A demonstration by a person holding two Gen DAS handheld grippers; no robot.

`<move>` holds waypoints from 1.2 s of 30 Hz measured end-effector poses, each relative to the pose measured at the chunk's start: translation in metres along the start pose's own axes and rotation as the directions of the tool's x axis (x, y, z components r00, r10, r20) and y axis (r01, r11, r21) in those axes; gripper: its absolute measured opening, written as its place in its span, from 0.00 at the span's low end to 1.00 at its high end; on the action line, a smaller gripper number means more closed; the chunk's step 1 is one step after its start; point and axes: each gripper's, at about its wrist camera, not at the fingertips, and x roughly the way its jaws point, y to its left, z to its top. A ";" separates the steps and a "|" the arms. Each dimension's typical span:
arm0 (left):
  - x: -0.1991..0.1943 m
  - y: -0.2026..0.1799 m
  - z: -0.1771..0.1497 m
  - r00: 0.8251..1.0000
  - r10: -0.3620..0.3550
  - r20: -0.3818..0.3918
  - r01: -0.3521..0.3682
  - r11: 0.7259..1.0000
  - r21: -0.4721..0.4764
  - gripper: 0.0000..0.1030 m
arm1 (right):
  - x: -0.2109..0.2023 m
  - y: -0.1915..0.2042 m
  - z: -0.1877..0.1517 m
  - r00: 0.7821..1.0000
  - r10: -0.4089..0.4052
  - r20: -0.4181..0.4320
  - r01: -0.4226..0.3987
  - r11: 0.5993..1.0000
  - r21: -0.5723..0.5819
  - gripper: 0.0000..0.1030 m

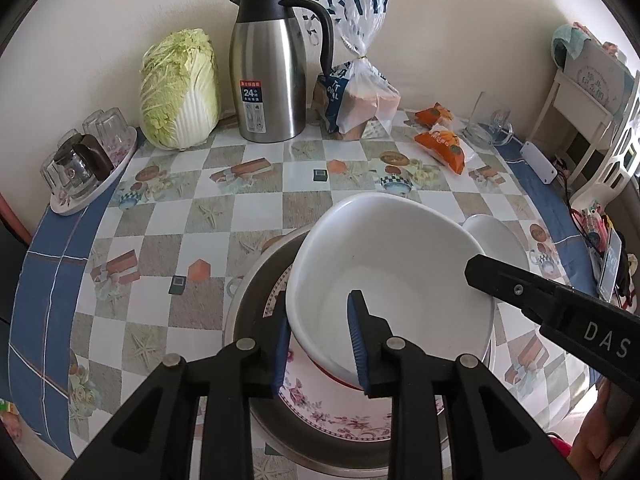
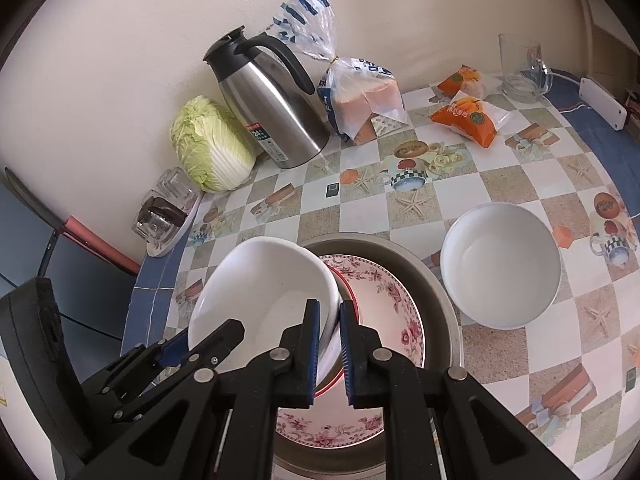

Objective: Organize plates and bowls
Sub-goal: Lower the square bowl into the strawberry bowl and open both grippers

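Gripping the near rim of a white bowl [image 1: 384, 264], the left gripper [image 1: 320, 344] has its jaws clamped on the wall, one blue pad inside and one outside. The right gripper [image 2: 330, 344] holds the same bowl's rim at the opposite side, jaws closed on it as well. Held this way, the bowl sits tilted over a floral plate [image 2: 380, 300], which lies inside a wide metal basin [image 2: 444, 308] on the desk [image 1: 168, 240]. A red-edged rim shows just beneath the bowl, though what it belongs to cannot be told. A second white bowl [image 2: 502, 264] stands upright on the checked cloth just beside the basin. Farther back, along the wall, stand a napa cabbage [image 1: 180, 88], a steel thermos jug [image 1: 272, 68], a bagged loaf of bread [image 1: 360, 92] and two orange snack packets [image 1: 440, 136]. A tray of upturned glasses [image 1: 86, 160] sits at the far left edge, and a glass mug [image 1: 490, 120] at the far right.
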 end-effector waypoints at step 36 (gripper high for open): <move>-0.021 0.028 0.007 0.996 -0.029 0.079 0.041 0.985 -0.165 0.60 | -0.012 -0.003 0.006 0.999 -0.022 0.032 0.023 1.000 -0.018 0.29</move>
